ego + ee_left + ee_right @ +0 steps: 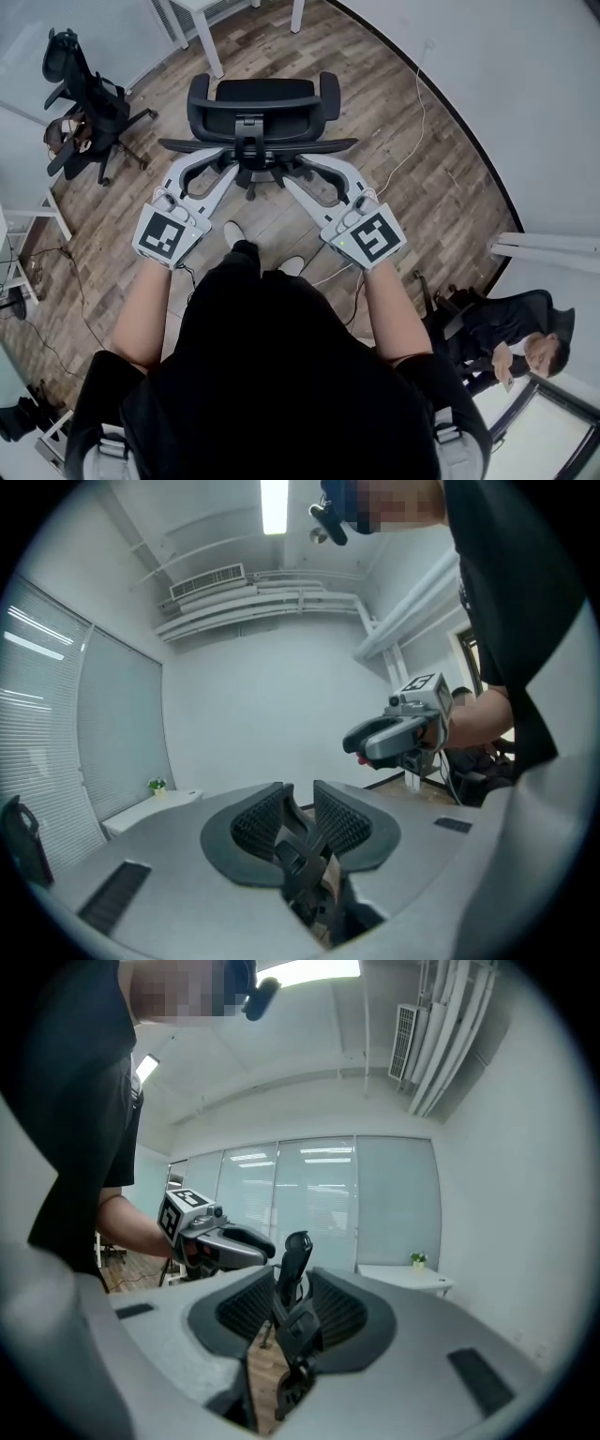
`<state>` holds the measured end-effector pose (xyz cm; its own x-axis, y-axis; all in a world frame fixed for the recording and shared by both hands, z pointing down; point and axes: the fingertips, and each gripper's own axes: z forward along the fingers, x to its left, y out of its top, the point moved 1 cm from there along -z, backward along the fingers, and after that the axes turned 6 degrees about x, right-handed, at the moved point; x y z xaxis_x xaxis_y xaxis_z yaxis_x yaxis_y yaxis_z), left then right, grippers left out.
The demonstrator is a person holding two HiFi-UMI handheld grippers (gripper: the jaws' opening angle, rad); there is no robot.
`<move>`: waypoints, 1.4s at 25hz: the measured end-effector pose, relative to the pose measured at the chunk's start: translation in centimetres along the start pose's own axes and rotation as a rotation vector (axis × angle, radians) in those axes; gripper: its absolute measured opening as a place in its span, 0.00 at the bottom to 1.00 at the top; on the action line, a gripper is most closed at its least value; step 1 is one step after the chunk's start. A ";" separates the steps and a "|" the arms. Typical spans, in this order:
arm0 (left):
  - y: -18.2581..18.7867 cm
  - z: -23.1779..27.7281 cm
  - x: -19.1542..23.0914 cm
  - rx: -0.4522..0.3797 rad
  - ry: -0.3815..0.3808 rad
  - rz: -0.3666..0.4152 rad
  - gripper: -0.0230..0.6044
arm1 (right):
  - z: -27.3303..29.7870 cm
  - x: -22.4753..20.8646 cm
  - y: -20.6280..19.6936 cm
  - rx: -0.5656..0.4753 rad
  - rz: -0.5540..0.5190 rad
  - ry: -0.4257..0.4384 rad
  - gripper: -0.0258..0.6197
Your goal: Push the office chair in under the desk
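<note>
The black office chair stands on the wood floor in front of me, its back towards me, below the white desk's legs. My left gripper reaches to the chair's back at its left side, and my right gripper at its right side. In the left gripper view the pads stand apart with a black chair part in the gap. In the right gripper view a black upright chair part rises between the parted pads, with floor showing beside it. Both grippers are open.
A second black chair stands at the left by a white table. A person sits at the lower right by the curved wall. Cables trail over the floor on the right.
</note>
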<state>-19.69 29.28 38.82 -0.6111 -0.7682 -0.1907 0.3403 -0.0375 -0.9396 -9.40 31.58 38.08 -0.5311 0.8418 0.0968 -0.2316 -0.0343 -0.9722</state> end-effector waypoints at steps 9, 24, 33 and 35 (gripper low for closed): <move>-7.0 1.9 3.1 0.282 -0.107 0.157 0.34 | 2.7 -3.2 -6.4 0.311 0.027 0.011 0.30; -18.6 3.9 8.7 0.710 -0.280 0.437 0.42 | 5.8 -9.1 -14.9 0.742 -0.137 0.080 0.41; -23.4 3.6 11.7 0.879 -0.367 0.553 0.42 | 5.8 -11.2 -21.1 1.049 -0.345 0.183 0.41; -24.5 3.6 11.8 0.916 -0.391 0.565 0.42 | 5.7 -11.3 -22.3 1.103 -0.385 0.207 0.40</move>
<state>-32.68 18.86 60.60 0.0047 -0.9635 -0.2677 0.9864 0.0485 -0.1573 -2.88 19.74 59.85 -0.1540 0.9660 0.2078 -0.9786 -0.1200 -0.1674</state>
